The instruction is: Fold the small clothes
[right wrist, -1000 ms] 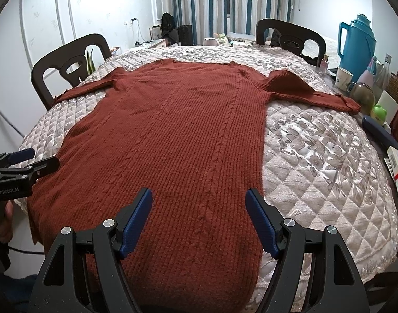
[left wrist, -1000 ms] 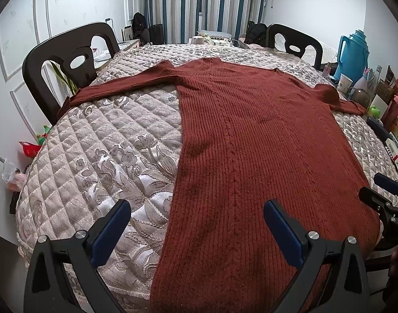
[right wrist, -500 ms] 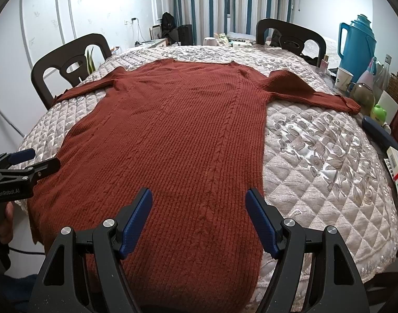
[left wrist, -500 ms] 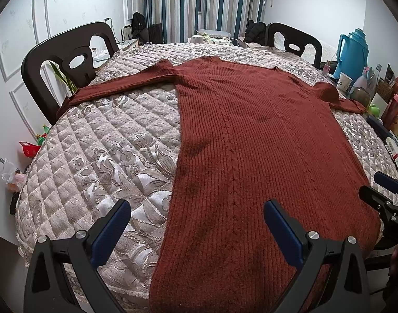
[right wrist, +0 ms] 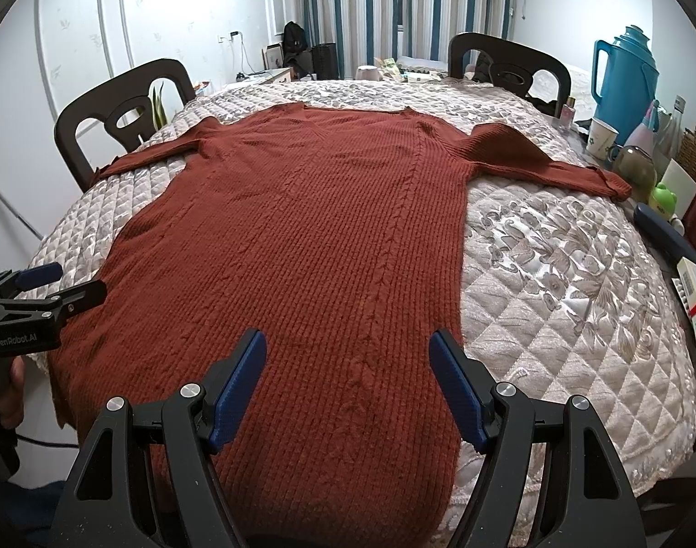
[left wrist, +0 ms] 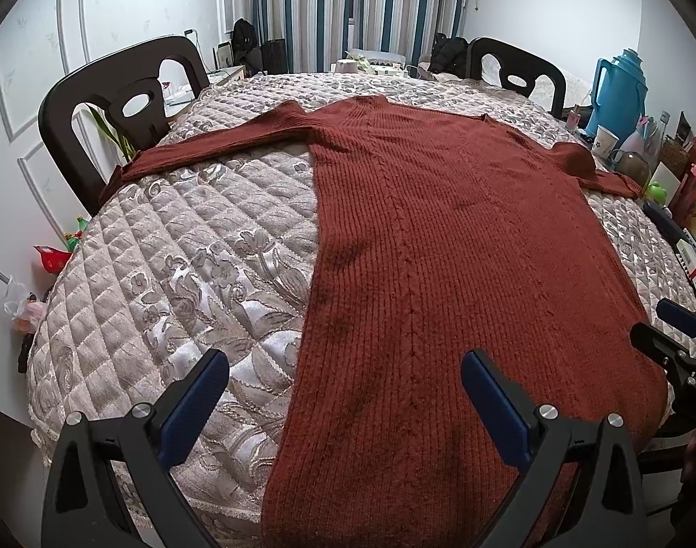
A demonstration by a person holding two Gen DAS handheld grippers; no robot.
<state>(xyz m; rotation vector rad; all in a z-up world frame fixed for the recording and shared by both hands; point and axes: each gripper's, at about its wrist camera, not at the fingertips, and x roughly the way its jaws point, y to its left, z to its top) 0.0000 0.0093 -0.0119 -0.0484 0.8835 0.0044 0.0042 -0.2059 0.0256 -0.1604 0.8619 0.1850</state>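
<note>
A rust-red ribbed knit sweater (left wrist: 443,246) lies flat on the quilted round table (left wrist: 179,274), hem toward me, both sleeves spread out sideways. It also shows in the right wrist view (right wrist: 302,246). My left gripper (left wrist: 343,388) is open and empty, held above the hem's left part. My right gripper (right wrist: 348,379) is open and empty above the hem's right part. Each gripper shows at the edge of the other's view: the right one (left wrist: 667,342), the left one (right wrist: 51,287).
Dark chairs stand at the left (left wrist: 115,105) and at the back (right wrist: 507,64). At the right edge of the table stand a blue thermos (right wrist: 626,77), cups, bottles, a green frog toy (right wrist: 662,196) and boxes. The quilted cloth (right wrist: 553,274) lies bare right of the sweater.
</note>
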